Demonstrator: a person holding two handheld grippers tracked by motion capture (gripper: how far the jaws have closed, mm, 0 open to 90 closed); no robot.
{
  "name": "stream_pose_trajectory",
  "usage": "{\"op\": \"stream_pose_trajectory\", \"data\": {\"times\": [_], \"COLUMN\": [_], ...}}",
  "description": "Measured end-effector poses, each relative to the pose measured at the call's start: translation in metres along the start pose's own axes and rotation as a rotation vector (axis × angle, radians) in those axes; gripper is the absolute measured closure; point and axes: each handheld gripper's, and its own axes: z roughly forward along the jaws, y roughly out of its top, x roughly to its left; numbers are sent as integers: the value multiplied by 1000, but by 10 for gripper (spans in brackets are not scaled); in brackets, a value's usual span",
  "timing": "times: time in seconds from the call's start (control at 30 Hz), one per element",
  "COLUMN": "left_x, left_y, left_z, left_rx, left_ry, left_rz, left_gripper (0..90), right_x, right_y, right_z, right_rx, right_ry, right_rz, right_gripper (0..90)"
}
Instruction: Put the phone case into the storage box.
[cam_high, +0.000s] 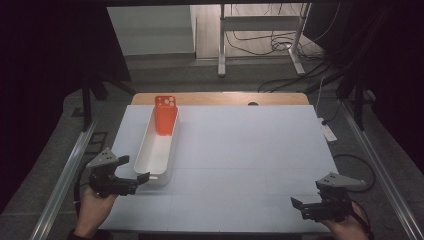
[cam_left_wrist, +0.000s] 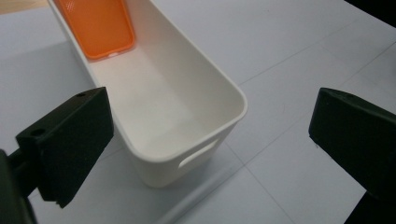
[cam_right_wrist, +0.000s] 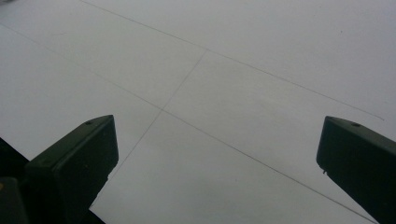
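left gripper at the bin's near end

the white bin (cam_high: 156, 150) lies lengthwise on the surface (cam_high: 250, 150), an orange phone case (cam_high: 165, 115) leaning upright at its far end. the left gripper (cam_high: 134, 177) hovers just beside the bin's near end, fingers (cam_left_wrist: 70, 140) released and empty. the right gripper (cam_high: 306, 207) sits well apart at the near right, fingers (cam_right_wrist: 74, 163) also released over bare surface.

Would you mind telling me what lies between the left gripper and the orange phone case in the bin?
Nothing but the white bin's bare floor: the left gripper faces its near end, and the orange phone case leans at the far end, in the left gripper view.
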Motion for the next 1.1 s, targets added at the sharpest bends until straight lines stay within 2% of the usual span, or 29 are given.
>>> {"op": "stream_pose_trajectory", "data": {"times": [0.33, 0.67, 0.87, 1.1], "left_x": [-2, -9, -10, -8], "left_y": [-12, -24, -30, -39], "left_z": [-11, -20, -22, -26], "left_rx": [0, 3, 17, 12], "left_ry": [23, 50, 52, 36], "left_rz": [-7, 5, 2, -26], "left_gripper": [7, 6, 4, 0], "right_x": [0, 0, 1, 0], "right_y": [0, 0, 0, 0], "right_z": [0, 0, 0, 0], "right_rx": [2, 4, 5, 7], "right_ry": [-4, -6, -7, -4], "right_rz": [-1, 1, 1, 2], "right_gripper": [0, 0, 0, 0]}}
